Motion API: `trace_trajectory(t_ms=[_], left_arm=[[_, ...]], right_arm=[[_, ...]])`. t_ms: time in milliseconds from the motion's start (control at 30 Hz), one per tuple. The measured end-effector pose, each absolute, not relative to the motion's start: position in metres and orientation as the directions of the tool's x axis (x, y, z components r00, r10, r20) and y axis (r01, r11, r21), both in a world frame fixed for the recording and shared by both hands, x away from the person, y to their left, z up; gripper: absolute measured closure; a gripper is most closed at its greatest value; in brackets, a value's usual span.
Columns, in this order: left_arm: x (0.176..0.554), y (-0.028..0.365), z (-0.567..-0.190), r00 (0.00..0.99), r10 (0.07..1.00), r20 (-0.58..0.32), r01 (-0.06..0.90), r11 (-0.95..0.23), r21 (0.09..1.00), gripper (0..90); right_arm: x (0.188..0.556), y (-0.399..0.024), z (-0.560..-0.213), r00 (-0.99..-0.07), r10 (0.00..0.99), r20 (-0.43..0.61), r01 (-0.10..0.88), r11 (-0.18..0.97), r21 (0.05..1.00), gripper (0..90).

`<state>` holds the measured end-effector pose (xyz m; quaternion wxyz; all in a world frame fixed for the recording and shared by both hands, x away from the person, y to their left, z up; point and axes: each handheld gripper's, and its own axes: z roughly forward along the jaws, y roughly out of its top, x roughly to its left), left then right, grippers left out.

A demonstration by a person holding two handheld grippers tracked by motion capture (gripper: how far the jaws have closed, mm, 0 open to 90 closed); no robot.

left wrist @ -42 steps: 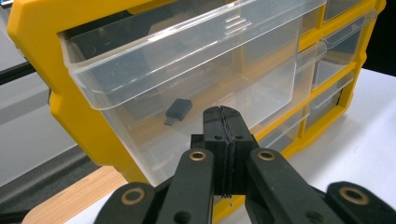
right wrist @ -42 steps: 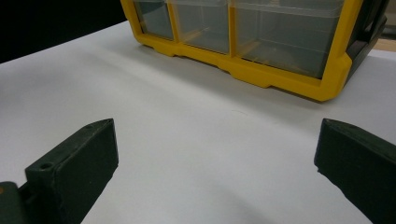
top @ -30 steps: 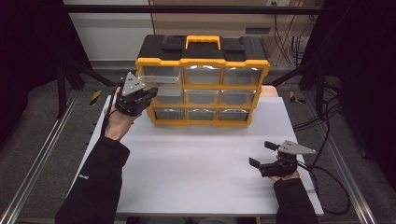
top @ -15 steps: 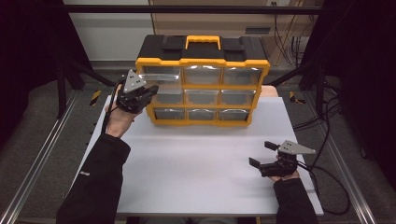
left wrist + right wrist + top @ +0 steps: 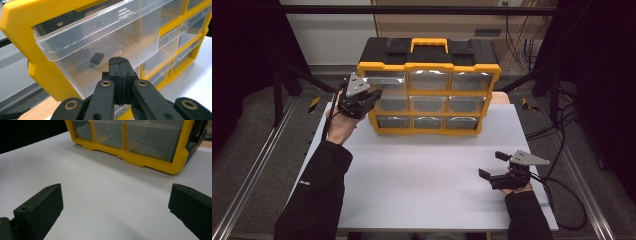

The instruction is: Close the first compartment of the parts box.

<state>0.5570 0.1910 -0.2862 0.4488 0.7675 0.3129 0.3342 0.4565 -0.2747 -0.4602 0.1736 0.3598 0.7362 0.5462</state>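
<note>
A yellow and black drawer cabinet (image 5: 428, 87) stands at the far side of the white bench (image 5: 422, 170). The left tongs (image 5: 371, 95) are clenched with nothing between them, pressed up to the clear front of the cabinet's top left drawer (image 5: 100, 42), where a small black plug (image 5: 96, 59) lies inside. The right tongs (image 5: 493, 164) hang released, low over the bench, well in front of the cabinet's right end.

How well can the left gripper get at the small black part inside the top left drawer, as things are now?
Probably not yet. The left gripper is shut and in front of the clear drawer, whose front wall stands between it and the small black part. The drawer would need pulling out further.
</note>
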Motion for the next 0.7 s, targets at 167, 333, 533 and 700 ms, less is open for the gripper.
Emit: trace_trajectory(t_ms=[167,333,533,700], left_arm=[[0.56,0.19,-0.286,0.58,0.781,0.234,0.183,-0.404,0.896,89.5],[0.563,0.19,-0.286,0.578,0.782,0.233,0.183,-0.403,0.897,89.5],[0.566,0.19,-0.286,0.579,0.782,0.228,0.18,-0.396,0.9,89.5],[0.569,0.19,-0.285,0.577,0.783,0.232,0.182,-0.401,0.898,89.5]], right_arm=[[0.456,-0.275,-0.46,-0.681,0.72,0.138,0.341,0.144,0.929,0.2],[0.457,-0.275,-0.46,-0.681,0.719,0.137,0.34,0.145,0.929,0.2],[0.457,-0.275,-0.46,-0.681,0.719,0.138,0.342,0.145,0.929,0.2],[0.457,-0.274,-0.46,-0.681,0.719,0.139,0.342,0.145,0.929,0.2]])
